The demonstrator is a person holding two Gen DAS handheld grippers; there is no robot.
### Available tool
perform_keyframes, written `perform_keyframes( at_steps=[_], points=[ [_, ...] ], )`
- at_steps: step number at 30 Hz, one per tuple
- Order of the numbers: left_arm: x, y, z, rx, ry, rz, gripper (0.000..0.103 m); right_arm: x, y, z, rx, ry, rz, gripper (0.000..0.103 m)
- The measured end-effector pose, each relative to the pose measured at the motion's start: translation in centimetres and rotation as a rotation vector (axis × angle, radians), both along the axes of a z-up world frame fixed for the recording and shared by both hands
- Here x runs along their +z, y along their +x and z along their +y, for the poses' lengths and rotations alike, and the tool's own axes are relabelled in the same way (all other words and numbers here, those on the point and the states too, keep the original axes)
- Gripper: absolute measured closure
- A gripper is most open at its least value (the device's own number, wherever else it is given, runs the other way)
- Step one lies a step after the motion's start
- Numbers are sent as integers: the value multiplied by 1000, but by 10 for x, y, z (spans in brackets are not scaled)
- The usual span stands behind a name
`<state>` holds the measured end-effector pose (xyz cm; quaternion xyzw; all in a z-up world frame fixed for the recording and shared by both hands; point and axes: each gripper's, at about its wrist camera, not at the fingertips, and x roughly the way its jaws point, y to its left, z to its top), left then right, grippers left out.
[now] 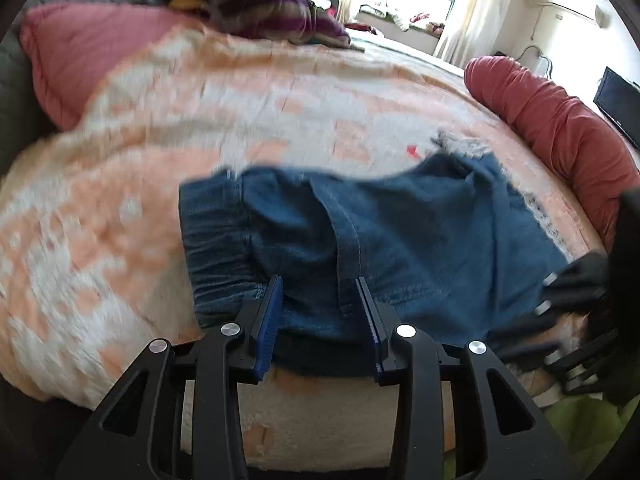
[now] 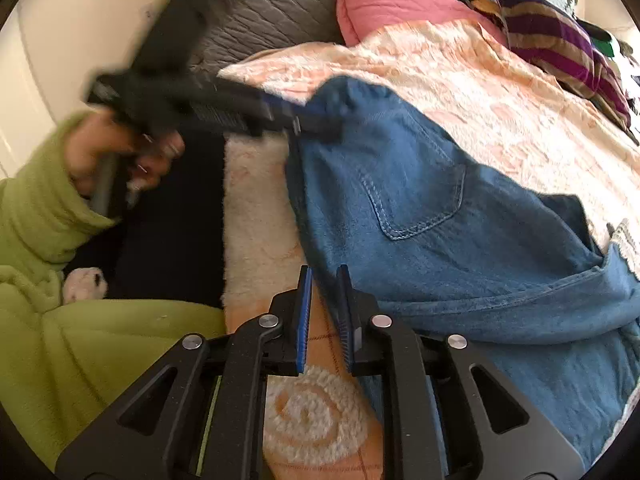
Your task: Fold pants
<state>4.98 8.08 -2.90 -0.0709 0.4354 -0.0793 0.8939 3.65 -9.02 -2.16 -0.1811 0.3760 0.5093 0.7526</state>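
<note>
Blue denim pants [image 1: 400, 232] lie on the peach-and-white blanket [image 1: 200, 120] near the bed's front edge. The elastic waistband is on the left and a back pocket faces up [image 2: 416, 200]. My left gripper [image 1: 320, 280] is shut on the bunched near edge by the waistband. In the right wrist view, the left gripper [image 2: 316, 116] lifts that corner and is blurred. My right gripper [image 2: 324, 270] is shut to a narrow slit, its tips nipping the denim's near edge. In the left wrist view, the right gripper [image 1: 546, 292] shows as a blur at the pants' right side.
A pink pillow [image 1: 72, 60] and a purple striped pillow [image 1: 272, 8] sit at the head of the bed against a grey quilted headboard [image 2: 272, 8]. A red bolster [image 1: 560, 120] lines the far side. A person's green sleeve [image 2: 40, 200] is beside the bed edge.
</note>
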Motion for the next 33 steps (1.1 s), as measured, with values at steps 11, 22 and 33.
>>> perform_keyframes(
  at_steps=[11, 22, 33],
  points=[
    [1, -5, 3, -8, -14, -15, 68, -28, 32, 14, -133, -86, 101, 72],
    [8, -11, -11, -73, -63, -70, 15, -5, 32, -15, -195, 17, 74, 55],
    [37, -26, -18, -24, -17, -140, 5, 22, 45, -62, -330, 89, 4, 35]
  ],
)
